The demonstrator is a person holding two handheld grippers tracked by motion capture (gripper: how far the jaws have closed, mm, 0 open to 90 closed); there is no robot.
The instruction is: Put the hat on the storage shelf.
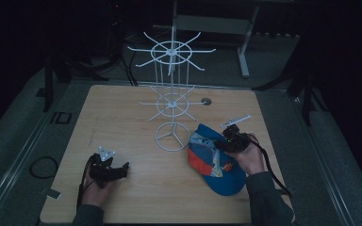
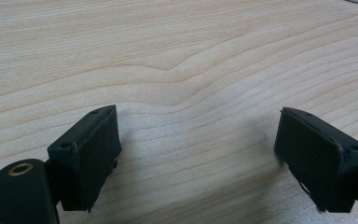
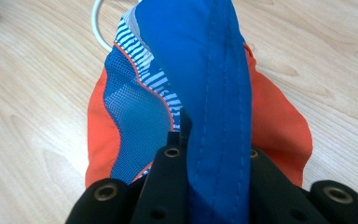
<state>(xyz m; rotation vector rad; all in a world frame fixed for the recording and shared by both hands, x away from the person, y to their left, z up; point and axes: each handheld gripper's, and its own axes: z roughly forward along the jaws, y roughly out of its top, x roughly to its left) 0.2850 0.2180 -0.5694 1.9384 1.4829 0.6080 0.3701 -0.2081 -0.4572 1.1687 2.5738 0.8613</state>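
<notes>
A blue and orange cap [image 1: 215, 159] lies on the wooden table [image 1: 136, 197] at the right, just beside the base of a white wire display rack [image 1: 172, 89]. My right gripper [image 1: 230, 141] is shut on the cap; in the right gripper view its jaws pinch a blue fabric panel of the cap [image 3: 216, 84], with orange cloth and blue mesh spread below. My left gripper [image 1: 118, 170] rests low over the bare table at the front left. Its fingers [image 2: 91, 149] stand wide apart in the left gripper view, with nothing between them.
The rack's ring base [image 1: 172, 136] stands mid-table, and its wire arms reach out at two levels. A small round hole [image 1: 206, 101] sits in the table behind the rack. A cable [image 1: 42, 165] loops on the floor at the left. Dark stands surround the table.
</notes>
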